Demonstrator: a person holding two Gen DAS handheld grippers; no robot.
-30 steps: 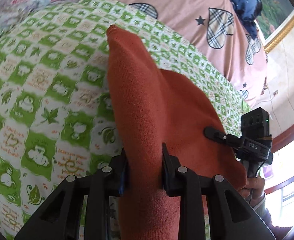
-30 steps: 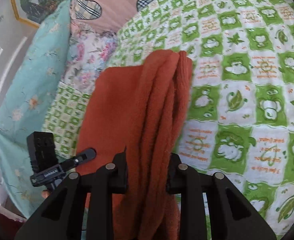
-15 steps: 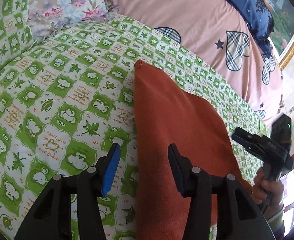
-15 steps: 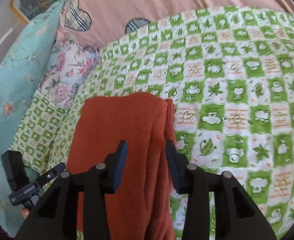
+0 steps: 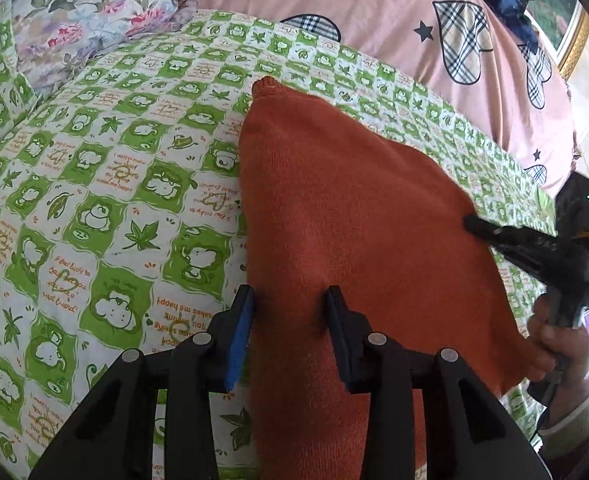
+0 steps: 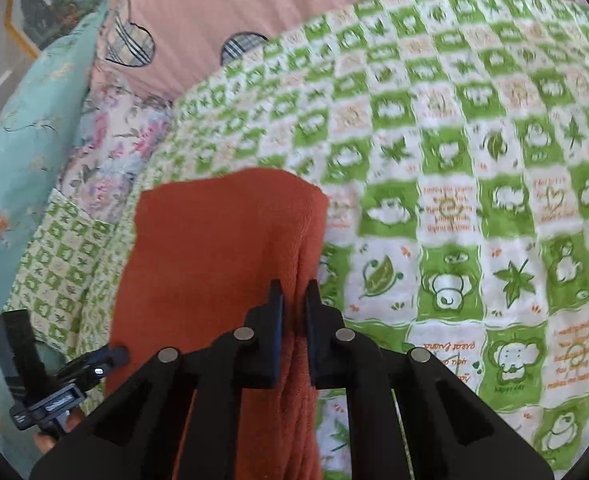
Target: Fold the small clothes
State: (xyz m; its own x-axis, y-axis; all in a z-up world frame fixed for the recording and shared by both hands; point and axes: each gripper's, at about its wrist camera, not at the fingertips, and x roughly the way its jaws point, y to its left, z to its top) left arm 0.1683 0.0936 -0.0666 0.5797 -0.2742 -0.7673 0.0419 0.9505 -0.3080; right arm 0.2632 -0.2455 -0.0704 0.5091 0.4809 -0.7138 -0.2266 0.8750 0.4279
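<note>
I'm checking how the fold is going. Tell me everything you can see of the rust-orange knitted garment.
The rust-orange garment is a soft, fine knit, folded into a flat panel on the green-checked quilt, with layered edges along one side. The right gripper is shut on those layered edges. The left gripper straddles the opposite edge, jaws closing, pads not yet pressing. One far corner pokes up slightly.
</note>
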